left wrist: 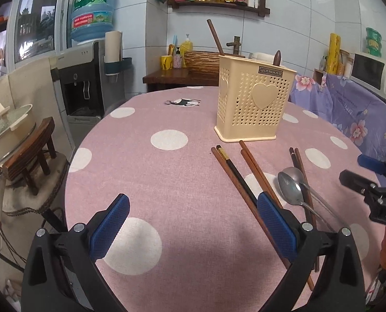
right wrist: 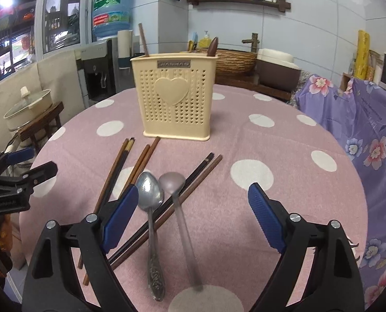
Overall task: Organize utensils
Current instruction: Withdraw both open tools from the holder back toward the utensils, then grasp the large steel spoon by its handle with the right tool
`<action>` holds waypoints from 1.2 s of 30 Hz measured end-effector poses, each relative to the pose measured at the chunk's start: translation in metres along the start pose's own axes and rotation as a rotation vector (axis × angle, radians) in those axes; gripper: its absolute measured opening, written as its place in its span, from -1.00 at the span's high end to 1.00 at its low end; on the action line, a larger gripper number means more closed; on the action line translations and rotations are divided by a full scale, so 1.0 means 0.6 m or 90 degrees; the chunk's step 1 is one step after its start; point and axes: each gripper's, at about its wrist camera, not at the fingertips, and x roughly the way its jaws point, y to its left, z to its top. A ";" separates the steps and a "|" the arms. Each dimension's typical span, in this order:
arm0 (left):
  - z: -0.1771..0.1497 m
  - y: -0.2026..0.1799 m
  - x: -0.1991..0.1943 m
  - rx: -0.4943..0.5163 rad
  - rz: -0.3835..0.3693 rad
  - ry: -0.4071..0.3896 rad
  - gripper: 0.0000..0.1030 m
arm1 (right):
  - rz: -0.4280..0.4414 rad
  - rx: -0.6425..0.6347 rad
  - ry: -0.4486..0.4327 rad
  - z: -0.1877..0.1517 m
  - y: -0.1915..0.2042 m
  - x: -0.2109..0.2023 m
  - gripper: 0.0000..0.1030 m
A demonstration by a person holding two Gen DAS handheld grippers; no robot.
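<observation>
**A:** Starting at the tongs?

**B:** Right gripper (right wrist: 193, 205) spread wide, holding nothing, hovering low over the pink dotted tablecloth (right wrist: 284, 145). Left gripper (left wrist: 193, 215) likewise spread wide and empty, off to the left of the loose utensils.

**A:** And between the right fingers?

**B:** Metal spoon (right wrist: 151, 208) and a pale translucent spoon (right wrist: 178, 200), side by side, bowls pointing away, both lying across a dark and brown chopstick pair (right wrist: 185, 184). Further left, two more chopstick pairs (right wrist: 125, 163), fanned out flat on the cloth.

**A:** Beyond those?

**B:** Cream perforated utensil holder (right wrist: 176, 98) with a raised heart, upright, just behind the chopstick tips. Already inside: one brown chopstick (right wrist: 143, 40) at the left, one rounded brown handle (right wrist: 213, 46) at the right.

**A:** Step in hand?

**B:** Likely picking the next piece; most utensils not yet stowed.

**A:** Next move?

**B:** Probably lowering over a spoon handle, closing across its narrow width, lifting clear of the chopsticks beneath without dragging them, then tipping upright into the holder.
</observation>
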 end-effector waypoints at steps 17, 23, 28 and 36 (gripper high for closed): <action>-0.010 -0.009 -0.006 0.001 -0.002 0.007 -0.79 | 0.099 -0.065 0.154 -0.009 0.061 0.113 0.19; -0.011 -0.016 -0.007 0.005 -0.006 0.009 -0.79 | 0.081 -0.094 0.155 -0.001 0.068 0.123 0.18; -0.011 -0.017 -0.007 0.003 -0.006 0.008 -0.79 | 0.073 -0.115 0.162 0.007 0.075 0.132 0.18; -0.011 -0.020 -0.007 0.003 -0.006 0.011 -0.79 | 0.071 -0.105 0.176 0.017 0.085 0.153 0.18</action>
